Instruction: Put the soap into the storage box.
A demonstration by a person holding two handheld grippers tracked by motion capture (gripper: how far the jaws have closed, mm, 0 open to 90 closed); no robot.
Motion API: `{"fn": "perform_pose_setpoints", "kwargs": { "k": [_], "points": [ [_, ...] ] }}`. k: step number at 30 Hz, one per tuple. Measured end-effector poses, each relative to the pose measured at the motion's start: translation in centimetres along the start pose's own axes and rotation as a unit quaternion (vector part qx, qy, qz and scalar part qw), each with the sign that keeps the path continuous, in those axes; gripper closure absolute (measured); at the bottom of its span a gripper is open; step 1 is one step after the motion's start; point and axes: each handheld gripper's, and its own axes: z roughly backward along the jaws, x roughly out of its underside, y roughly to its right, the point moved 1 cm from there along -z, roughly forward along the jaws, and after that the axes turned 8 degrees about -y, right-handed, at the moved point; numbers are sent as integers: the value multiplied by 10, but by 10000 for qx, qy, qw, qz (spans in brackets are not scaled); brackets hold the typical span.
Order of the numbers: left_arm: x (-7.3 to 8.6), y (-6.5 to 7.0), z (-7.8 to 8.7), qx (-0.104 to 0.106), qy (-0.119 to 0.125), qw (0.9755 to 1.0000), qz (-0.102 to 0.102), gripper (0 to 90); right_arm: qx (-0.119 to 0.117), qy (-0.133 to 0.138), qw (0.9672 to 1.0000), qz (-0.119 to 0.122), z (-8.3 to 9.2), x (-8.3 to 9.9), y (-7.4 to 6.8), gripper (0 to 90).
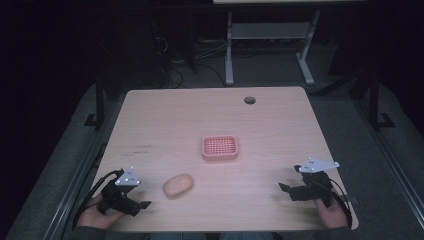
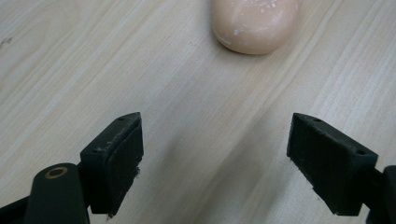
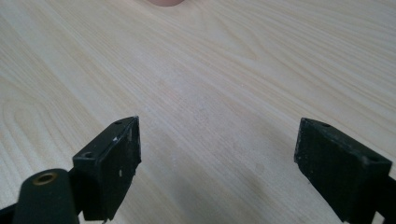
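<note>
A peach-coloured oval soap bar [image 1: 178,185] lies on the wooden table [image 1: 175,120], near its front left. In the left gripper view the soap bar [image 2: 254,23] rests a short way ahead of the jaws. My left gripper [image 1: 145,204] sits at the front left corner, open, with nothing between its fingers [image 2: 114,158]. A pink slotted soap dish [image 1: 219,148] stands near the table's middle. My right gripper [image 1: 283,188] rests at the front right, open over bare wood, its fingers [image 3: 109,163] wide apart.
A round cable hole [image 1: 249,100] is cut in the table's far right part. Beyond the table stand a white desk frame [image 1: 265,40] and cables on a dark floor. A sliver of the pink dish [image 3: 166,2] peeks in at the top of the right gripper view.
</note>
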Motion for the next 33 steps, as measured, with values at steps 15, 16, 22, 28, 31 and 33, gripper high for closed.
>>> {"fn": "perform_pose_setpoints", "kwargs": {
  "k": [15, 16, 22, 28, 31, 33],
  "points": [
    [-17, 6, 4, 0, -46, 9999, -147, 180, -11, -12, 10000, -3, 1, 1, -1, 141],
    [-20, 6, 5, -10, -29, 9999, -149, 180, -13, -9, 10000, -4, 0, 1, -1, 141],
    [-29, 9, 3, 24, -168, 9995, -281, 182, -30, -22, 10000, -22, -1, 2, -1, 141],
    [-38, 11, 1, 86, -203, 9991, -360, 177, -26, -19, 10000, -4, -1, 2, -2, 141],
    [-45, 12, -1, 126, -235, 9986, -450, 182, -34, -22, 10000, 2, -1, 2, -2, 141],
    [-49, 12, -3, 143, -276, 9983, -498, 182, -30, -15, 10000, 14, -1, 2, -2, 141]
  ]
}}
